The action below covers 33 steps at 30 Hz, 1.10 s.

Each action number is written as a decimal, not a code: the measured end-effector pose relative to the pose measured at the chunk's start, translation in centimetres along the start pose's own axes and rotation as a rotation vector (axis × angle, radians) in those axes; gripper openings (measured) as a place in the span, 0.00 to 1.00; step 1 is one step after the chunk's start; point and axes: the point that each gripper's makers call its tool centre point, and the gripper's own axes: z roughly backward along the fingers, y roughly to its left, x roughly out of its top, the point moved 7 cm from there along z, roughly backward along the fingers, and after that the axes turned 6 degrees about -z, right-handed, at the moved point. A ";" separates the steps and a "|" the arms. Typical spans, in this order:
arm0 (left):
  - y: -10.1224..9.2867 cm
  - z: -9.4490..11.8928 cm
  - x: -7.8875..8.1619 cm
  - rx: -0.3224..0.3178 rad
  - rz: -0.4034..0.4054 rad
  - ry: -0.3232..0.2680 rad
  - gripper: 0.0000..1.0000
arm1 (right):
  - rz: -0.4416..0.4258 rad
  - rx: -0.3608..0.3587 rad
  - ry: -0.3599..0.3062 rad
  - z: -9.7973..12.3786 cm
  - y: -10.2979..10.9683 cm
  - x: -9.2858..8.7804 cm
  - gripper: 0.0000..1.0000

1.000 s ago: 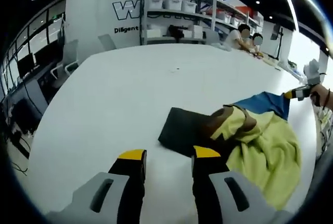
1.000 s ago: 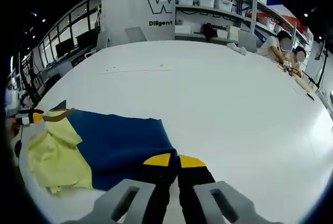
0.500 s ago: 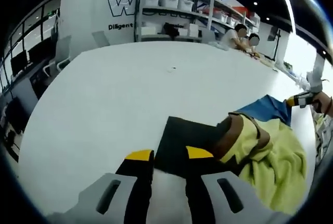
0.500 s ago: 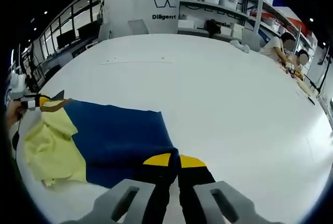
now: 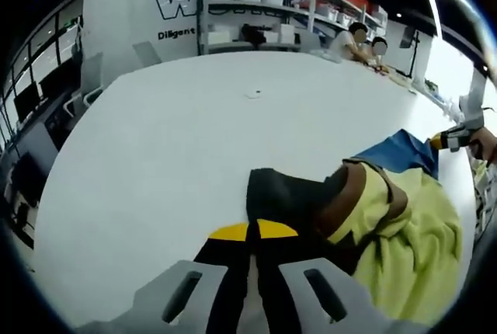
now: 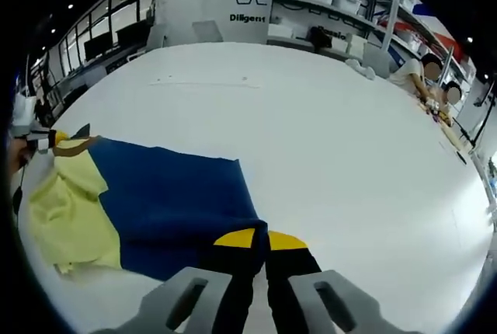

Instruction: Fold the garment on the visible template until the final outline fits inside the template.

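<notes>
White table (image 5: 155, 140): left tool (image 5: 254, 230) now clamped on garment (image 5: 295, 198); right tool (image 6: 259, 238) still gripping it.

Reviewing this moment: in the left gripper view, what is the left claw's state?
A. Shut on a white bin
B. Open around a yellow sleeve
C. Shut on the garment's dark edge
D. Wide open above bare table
C. In the left gripper view the left claw has its yellow tips pressed together at the dark edge of the garment on the white table.
</notes>
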 end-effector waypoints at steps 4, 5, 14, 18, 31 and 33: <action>0.9 1.0 0.3 0.036 -0.044 -0.003 0.01 | 0.036 -0.013 -0.002 0.1 0.1 0.3 0.00; 1.2 1.2 0.3 0.041 -0.043 -0.006 0.01 | 0.041 -0.013 -0.004 0.1 0.1 0.3 0.00; 3.6 3.4 -0.3 0.091 -0.049 0.002 0.01 | 0.022 -0.011 -0.020 0.0 -0.4 0.5 0.00; 4.9 4.5 -0.7 0.132 -0.048 0.008 0.01 | 0.008 -0.012 -0.018 0.0 -0.7 0.4 0.00; 9.6 8.8 -3.3 0.306 -0.039 0.079 0.01 | -0.043 -0.029 -0.009 0.5 -1.7 -0.3 0.00; 10.1 9.4 -3.6 0.325 -0.038 0.091 0.01 | -0.049 -0.036 -0.008 0.7 -1.9 -0.4 0.00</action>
